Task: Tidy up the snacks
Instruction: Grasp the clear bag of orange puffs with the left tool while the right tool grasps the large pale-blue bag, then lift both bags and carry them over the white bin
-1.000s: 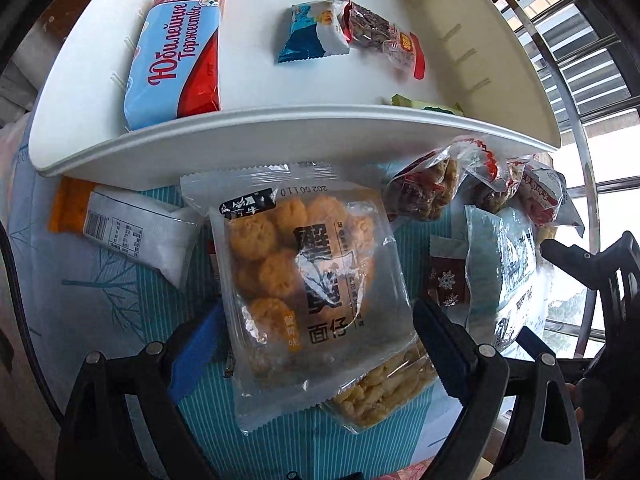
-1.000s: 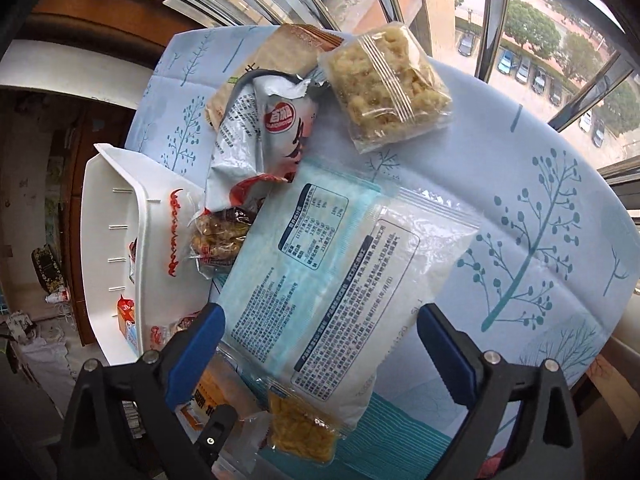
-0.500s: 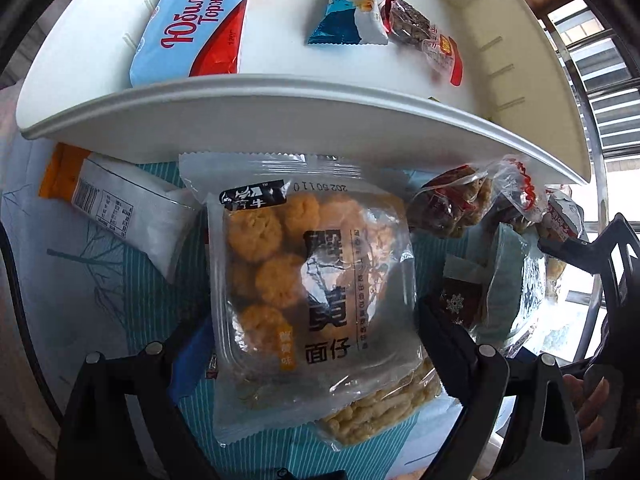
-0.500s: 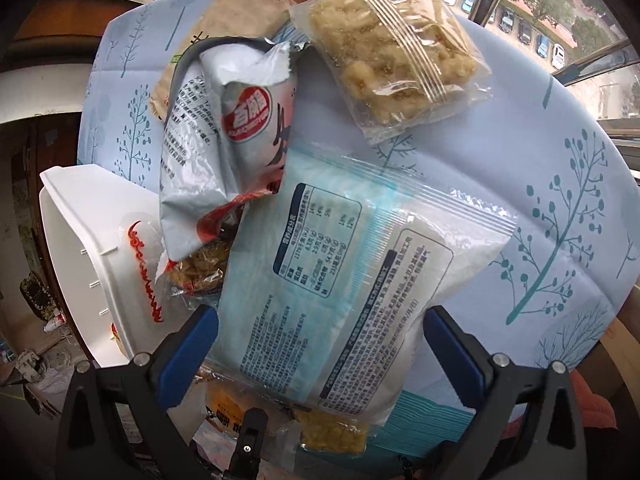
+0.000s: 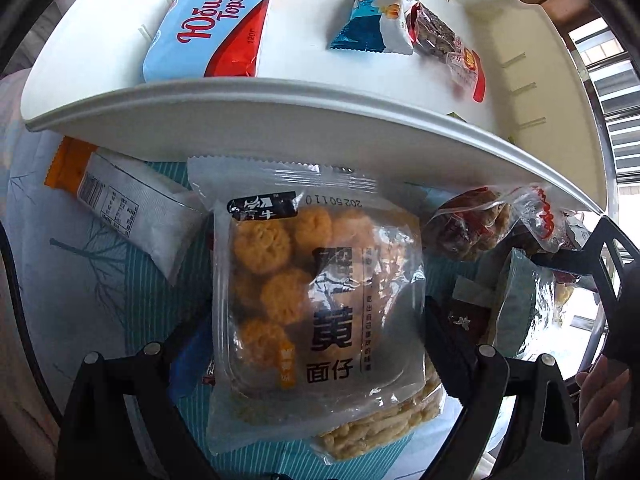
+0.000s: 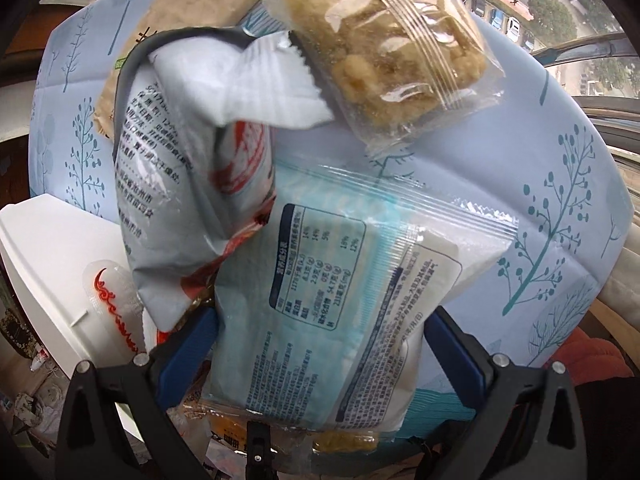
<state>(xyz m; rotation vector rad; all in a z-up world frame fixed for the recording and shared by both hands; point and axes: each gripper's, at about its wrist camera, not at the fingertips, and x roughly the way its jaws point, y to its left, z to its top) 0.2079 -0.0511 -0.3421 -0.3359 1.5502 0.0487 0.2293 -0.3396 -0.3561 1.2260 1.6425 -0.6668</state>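
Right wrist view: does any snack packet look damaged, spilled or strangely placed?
Nothing looks torn or spilled. The packets are only piled untidily: the grey-white packet is crumpled and leans over the pale blue packet, and the clear packet of crispy pieces lies tilted across their top edges. Most snacks are not yet in the white tray.

Bright window daylight, wrapper glare, fisheye-bent dark edges, slight blur
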